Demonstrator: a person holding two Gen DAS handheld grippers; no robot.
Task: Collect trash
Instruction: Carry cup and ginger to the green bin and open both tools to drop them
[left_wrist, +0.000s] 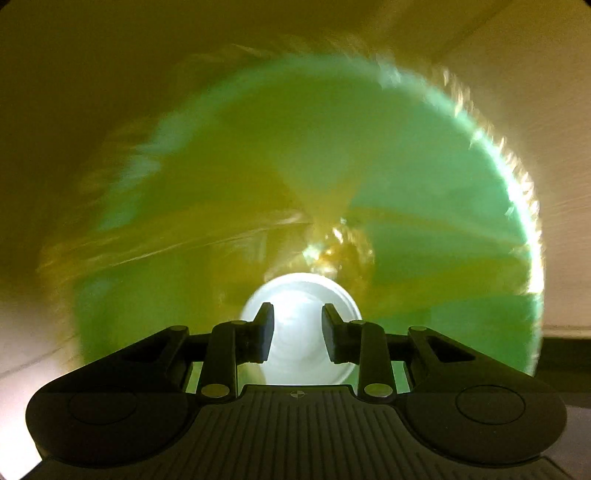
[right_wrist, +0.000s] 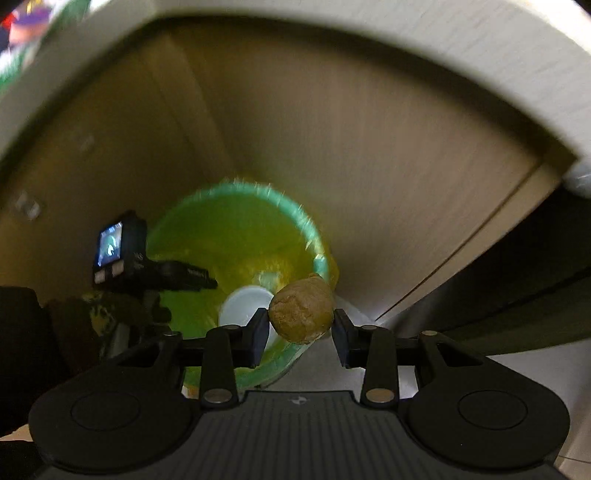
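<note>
The right gripper (right_wrist: 299, 328) held a brown, lumpy, rounded piece of trash (right_wrist: 301, 313) clamped between its pads, directly above the green bin with its yellow plastic liner (right_wrist: 236, 236). The left gripper (left_wrist: 297, 332) stood open and empty, a white cup (left_wrist: 301, 295) lying below it inside the bin.

Probably a home, though the views are blurred: a green waste bin (right_wrist: 236, 229) with a yellow liner stands beside wood-grain cabinet panels (right_wrist: 369, 147).
</note>
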